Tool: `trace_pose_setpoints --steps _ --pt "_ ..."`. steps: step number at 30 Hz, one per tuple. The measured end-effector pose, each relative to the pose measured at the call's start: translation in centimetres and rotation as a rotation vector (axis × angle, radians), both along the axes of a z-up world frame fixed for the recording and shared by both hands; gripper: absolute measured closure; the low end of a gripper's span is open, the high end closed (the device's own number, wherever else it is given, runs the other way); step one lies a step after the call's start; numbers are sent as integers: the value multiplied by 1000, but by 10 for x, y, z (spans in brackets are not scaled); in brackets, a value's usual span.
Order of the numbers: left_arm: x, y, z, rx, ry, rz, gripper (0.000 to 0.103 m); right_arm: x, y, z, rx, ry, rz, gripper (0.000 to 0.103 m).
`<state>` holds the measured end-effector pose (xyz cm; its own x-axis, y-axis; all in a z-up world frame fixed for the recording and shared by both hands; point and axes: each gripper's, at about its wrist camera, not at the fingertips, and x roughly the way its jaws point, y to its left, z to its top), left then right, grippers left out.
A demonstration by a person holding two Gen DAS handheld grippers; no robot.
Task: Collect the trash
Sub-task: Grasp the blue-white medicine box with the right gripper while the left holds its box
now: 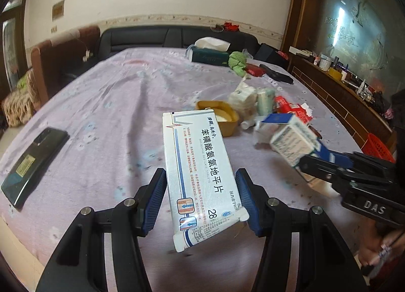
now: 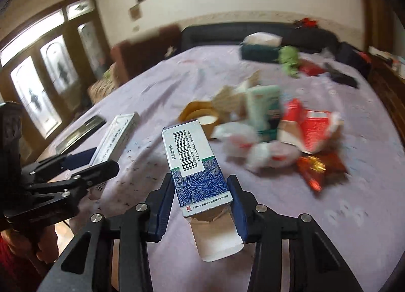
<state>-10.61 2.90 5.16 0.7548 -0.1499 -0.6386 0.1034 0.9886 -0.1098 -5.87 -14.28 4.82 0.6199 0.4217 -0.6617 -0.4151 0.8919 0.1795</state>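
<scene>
My left gripper point(image 1: 201, 195) is shut on a long white tablet box point(image 1: 200, 173) with blue Chinese print, held above the lilac tablecloth point(image 1: 114, 104). My right gripper point(image 2: 201, 200) is shut on a blue-and-white medicine box point(image 2: 195, 162) with a barcode and an open end flap. In the left wrist view the right gripper point(image 1: 314, 162) and its box point(image 1: 293, 140) show at the right. In the right wrist view the left gripper point(image 2: 86, 165) and its white box point(image 2: 114, 135) show at the left. A pile of trash point(image 2: 278, 130) lies ahead: red cartons, white wrappers, a green box.
A brown paper bowl point(image 1: 225, 117) sits by the pile. A black phone point(image 1: 33, 165) lies at the left. A tissue box point(image 1: 210, 54), a green cloth point(image 1: 238, 61) and dark items lie at the far side. A red basket point(image 1: 377, 147) stands off the table's right.
</scene>
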Motion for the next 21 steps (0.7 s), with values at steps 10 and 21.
trace_pose_setpoints --steps 10,21 --pt "-2 -62 1 85 -65 -48 48 -29 -48 4 4 -65 -192 57" --pt "-6 -81 1 149 -83 -54 48 -40 -72 8 25 -86 -242 57"
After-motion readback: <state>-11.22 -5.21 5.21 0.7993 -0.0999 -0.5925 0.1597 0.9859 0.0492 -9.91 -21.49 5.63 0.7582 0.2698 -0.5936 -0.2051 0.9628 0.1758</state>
